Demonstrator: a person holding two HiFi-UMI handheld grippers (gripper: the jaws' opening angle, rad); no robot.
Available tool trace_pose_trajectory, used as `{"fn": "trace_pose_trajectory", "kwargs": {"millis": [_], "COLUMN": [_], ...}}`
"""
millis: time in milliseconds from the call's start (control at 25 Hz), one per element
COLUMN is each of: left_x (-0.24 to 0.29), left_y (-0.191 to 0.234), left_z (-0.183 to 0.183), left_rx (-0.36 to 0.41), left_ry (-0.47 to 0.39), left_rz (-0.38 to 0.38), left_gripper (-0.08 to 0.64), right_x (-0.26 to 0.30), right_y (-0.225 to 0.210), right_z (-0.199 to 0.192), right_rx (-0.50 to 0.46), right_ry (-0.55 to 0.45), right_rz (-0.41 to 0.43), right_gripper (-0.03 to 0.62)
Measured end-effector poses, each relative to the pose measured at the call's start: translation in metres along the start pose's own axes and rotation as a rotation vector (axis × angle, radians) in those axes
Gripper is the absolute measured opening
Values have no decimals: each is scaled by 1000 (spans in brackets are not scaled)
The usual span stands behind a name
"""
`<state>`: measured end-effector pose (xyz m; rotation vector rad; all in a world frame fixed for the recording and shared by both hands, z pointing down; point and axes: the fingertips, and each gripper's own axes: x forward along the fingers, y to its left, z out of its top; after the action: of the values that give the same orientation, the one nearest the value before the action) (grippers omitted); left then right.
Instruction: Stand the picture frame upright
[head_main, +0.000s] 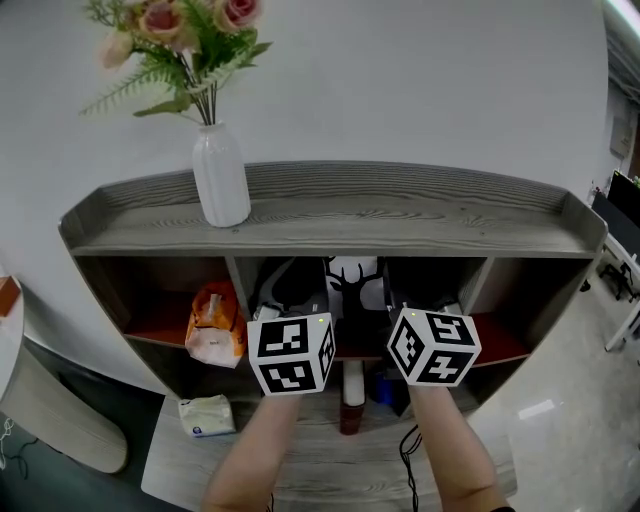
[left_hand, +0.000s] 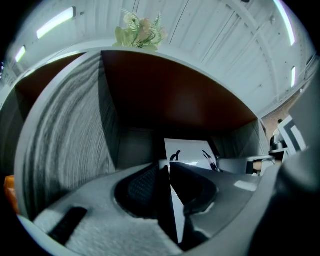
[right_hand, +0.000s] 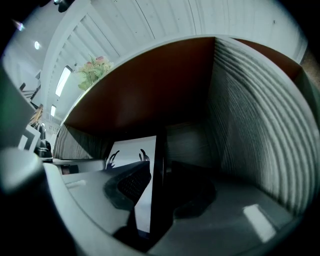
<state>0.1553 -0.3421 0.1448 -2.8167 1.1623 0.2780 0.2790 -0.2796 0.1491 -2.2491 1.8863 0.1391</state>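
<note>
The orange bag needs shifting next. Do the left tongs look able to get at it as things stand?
Probably not yet: the left tongs are clamped on the picture frame, and a shelf divider stands between them and the orange bag.

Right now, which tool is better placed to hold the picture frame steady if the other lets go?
Left. The left tool is clamped on the picture frame at one edge, while the right tool has its jaws apart around the opposite edge, apparently not pressing it.
</note>
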Motion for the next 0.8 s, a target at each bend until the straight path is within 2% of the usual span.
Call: {"fn": "trace_pose_trajectory", "kwargs": {"millis": [520, 680, 800], "left_x": [-31, -41, -51], "left_y": [-5, -11, -15], "left_z": [5, 2, 2], "left_rx": [-37, -42, -52], "left_ry": [-63, -44, -28], "left_rz": [-12, -36, -44], "left_gripper": [72, 61, 24], "right_x": [-29, -40, -48], "right_y": [7, 12, 18], "right_z": [1, 2, 1], "right_rx": [10, 15, 15], "right_ry": [-6, -5, 2], "right_rz": [7, 17, 28], "right_gripper": [132, 121, 107]}}
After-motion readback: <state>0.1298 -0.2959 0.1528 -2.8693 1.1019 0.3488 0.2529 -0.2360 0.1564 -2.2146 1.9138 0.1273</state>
